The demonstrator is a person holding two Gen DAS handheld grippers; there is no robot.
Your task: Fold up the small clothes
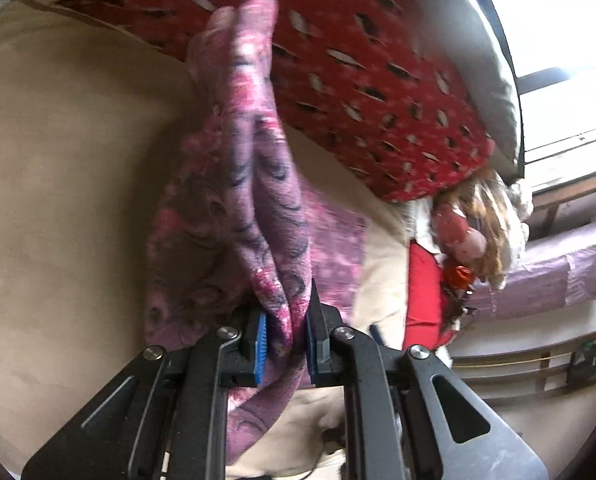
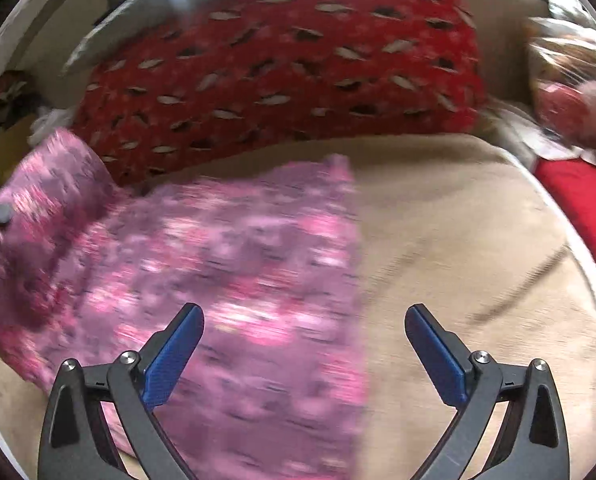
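A pink and purple patterned cloth (image 2: 233, 248) lies spread on the beige bed cover (image 2: 458, 240). In the left wrist view my left gripper (image 1: 285, 344) is shut on a bunched fold of the same cloth (image 1: 257, 184), which rises away from the pads and hangs up off the bed. My right gripper (image 2: 302, 340) is open and empty, hovering above the cloth's near right part, with its right finger over the bare cover. The right wrist view is blurred by motion.
A red patterned pillow (image 2: 281, 64) lies along the far side of the bed; it also shows in the left wrist view (image 1: 370, 80). A doll with long hair (image 1: 474, 232) and a red cloth (image 1: 422, 296) lie at the right. A window (image 1: 558, 40) is beyond.
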